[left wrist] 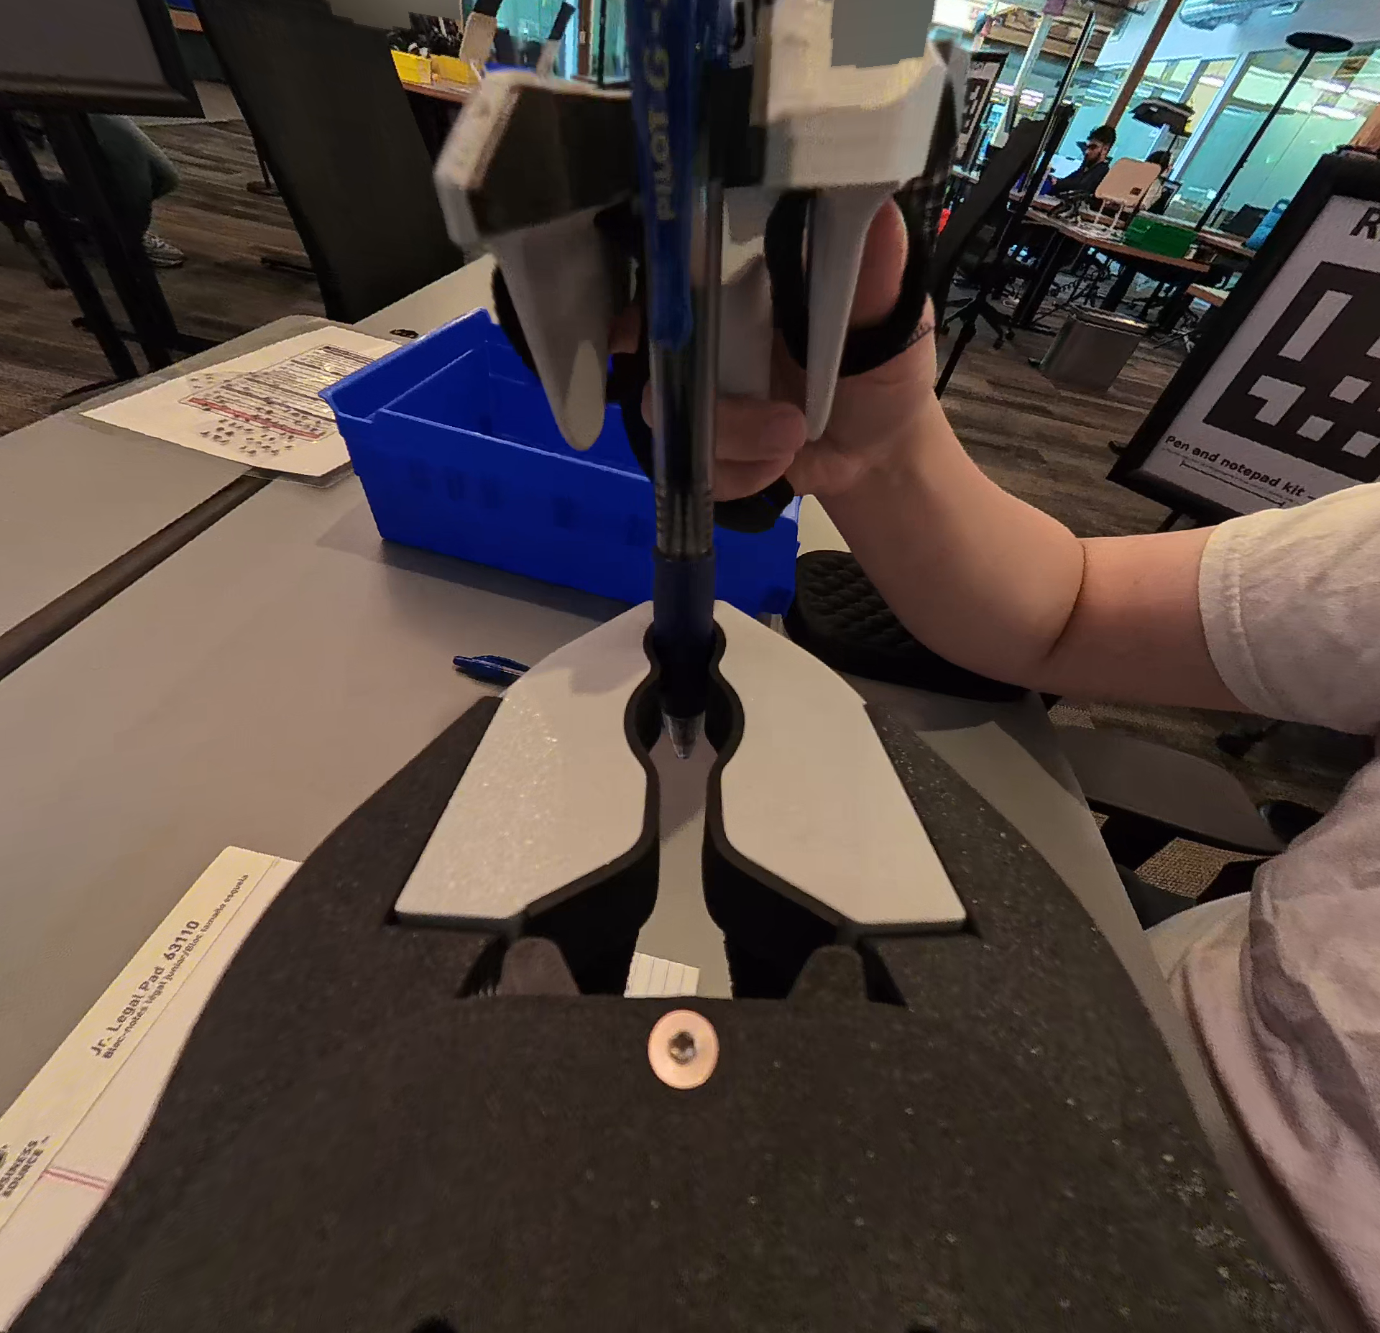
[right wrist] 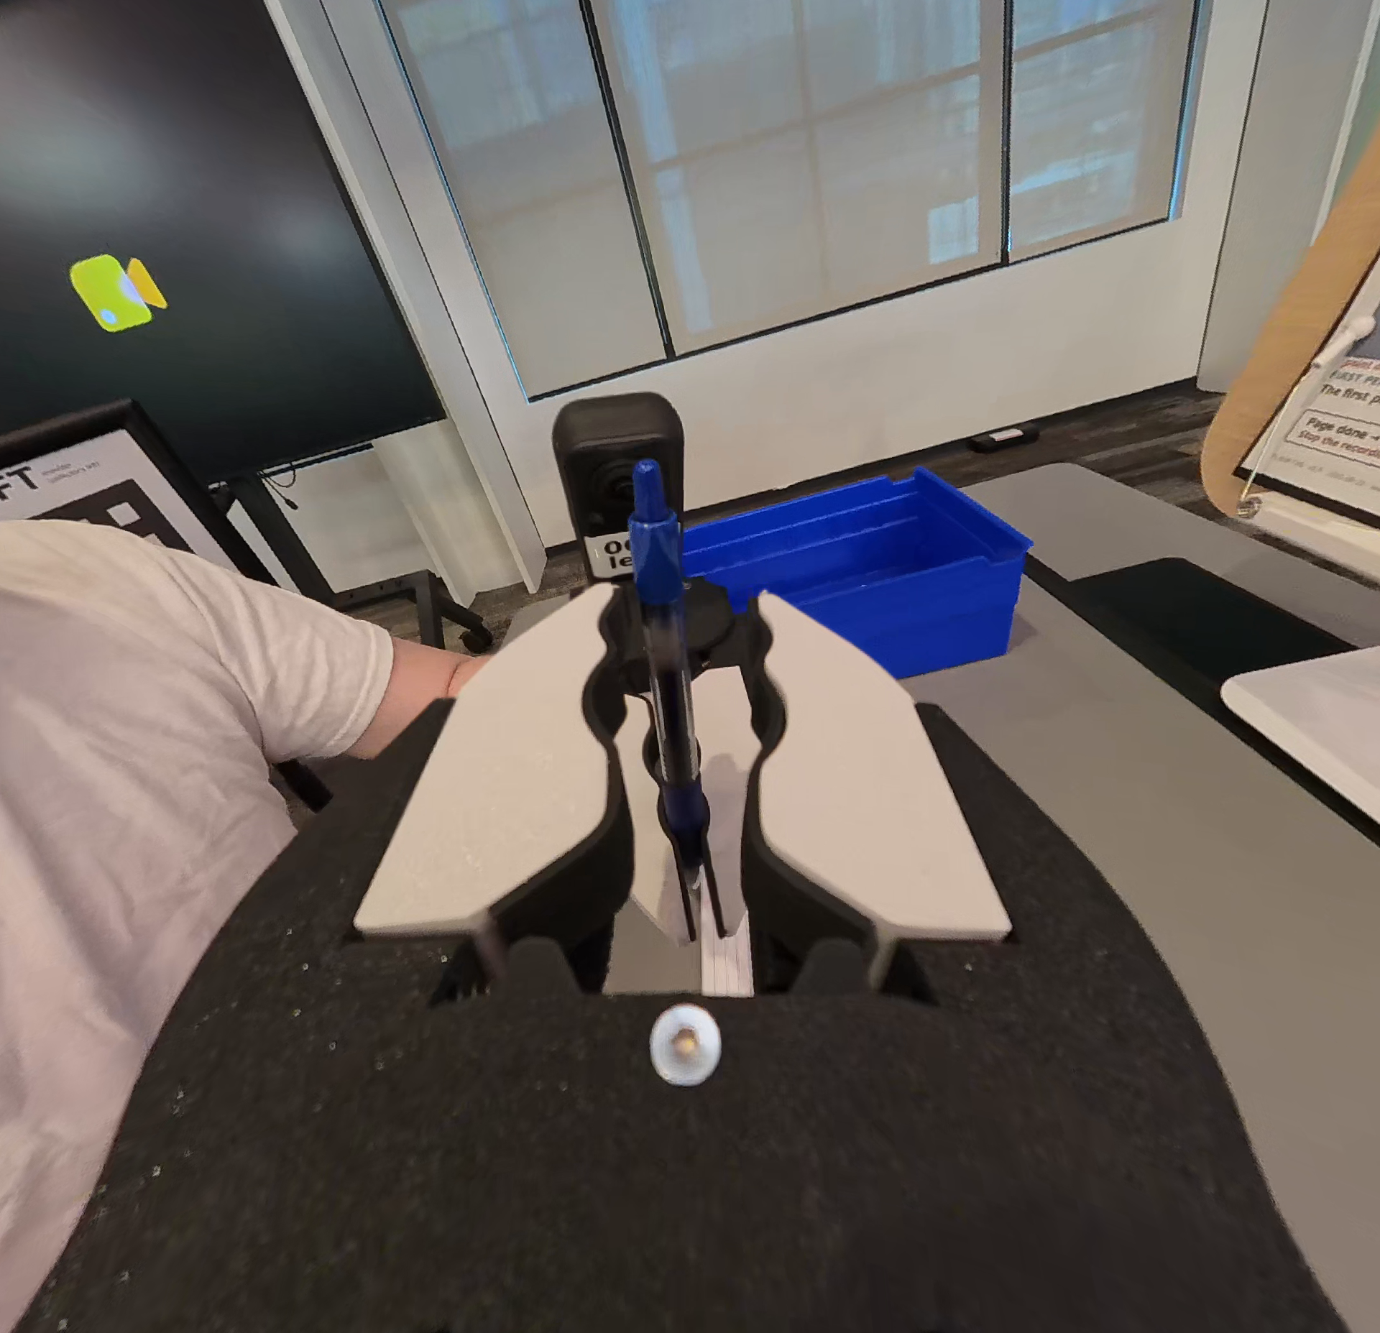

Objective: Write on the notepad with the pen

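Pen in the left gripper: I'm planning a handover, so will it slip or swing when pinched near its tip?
Probably stiff: the blue pen stands straight though the left gripper pinches only its dark grip section. That grip looks rubbery, so slipping seems unlikely. With most of the barrel above the pinch, it may pivot if nudged.

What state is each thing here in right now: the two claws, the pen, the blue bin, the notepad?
left claw: shut on the pen.
right claw: open, straddling the pen.
pen: upright, tip out.
blue bin: nothing seen inside.
notepad: flat on the table.
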Motion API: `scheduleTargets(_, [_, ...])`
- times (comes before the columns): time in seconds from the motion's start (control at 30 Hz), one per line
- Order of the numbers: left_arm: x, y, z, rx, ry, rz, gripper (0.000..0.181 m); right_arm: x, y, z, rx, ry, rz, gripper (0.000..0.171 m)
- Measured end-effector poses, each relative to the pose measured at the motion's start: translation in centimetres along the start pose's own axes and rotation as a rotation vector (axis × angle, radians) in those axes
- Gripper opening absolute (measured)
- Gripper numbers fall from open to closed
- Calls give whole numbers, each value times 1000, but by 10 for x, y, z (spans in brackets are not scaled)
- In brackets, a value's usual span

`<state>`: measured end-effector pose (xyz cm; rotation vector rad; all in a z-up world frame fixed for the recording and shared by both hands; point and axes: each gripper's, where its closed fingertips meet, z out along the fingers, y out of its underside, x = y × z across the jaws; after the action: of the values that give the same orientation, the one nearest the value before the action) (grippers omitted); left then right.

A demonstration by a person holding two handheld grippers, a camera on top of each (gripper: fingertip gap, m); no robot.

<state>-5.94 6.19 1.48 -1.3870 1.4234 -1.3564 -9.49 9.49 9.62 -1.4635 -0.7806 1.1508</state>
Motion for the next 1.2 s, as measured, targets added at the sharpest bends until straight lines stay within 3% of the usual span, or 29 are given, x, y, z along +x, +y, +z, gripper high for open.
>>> scheduleTargets(0.07, [-1, 0, -1, -1, -5, 3, 6, -2, 1, 1, 4, -14, -7, 19])
scheduleTargets(0.3, [-2, 3, 0, -17, -14, 5, 6, -5, 1, 2, 10, -37, -2, 10])
scheduleTargets(0.5, [-2, 3, 1, -18, -14, 15, 6, -5, 5, 5, -26, -12, -37, 18])
scheduleTargets(0.67, [1, 4, 3, -18, -8, 16, 6, -7, 5, 8, -5, -32, -32, 9])
scheduleTargets(1.2, [-3, 8, 5, -36, -29, 15, 6, -4, 8, 9, -15, -13, -4, 9])
